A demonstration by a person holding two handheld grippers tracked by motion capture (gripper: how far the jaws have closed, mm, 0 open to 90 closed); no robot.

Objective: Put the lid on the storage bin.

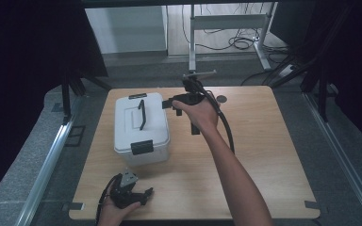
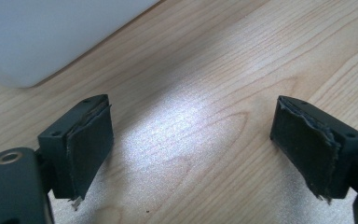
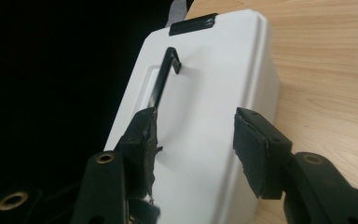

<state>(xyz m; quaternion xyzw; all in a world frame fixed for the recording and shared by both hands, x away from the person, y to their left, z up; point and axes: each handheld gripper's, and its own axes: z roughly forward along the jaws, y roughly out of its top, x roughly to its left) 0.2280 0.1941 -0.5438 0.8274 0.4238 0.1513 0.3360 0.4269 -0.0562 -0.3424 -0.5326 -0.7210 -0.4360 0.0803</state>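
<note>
A white plastic box with a black carry handle lying flat on its lid and a black latch at the near end stands left of centre on the wooden table. My right gripper, held by a hand, hovers at the box's far right corner. It is open, with its jaws over the lid and the handle just past the left jaw. My left gripper rests low near the table's front edge, open over bare wood. The box's corner lies ahead of it.
A second black latch sits at the box's other end. A small dark round mark is on the table behind the right hand. Beyond the table stand a metal desk frame and floor cables; rails run along both sides.
</note>
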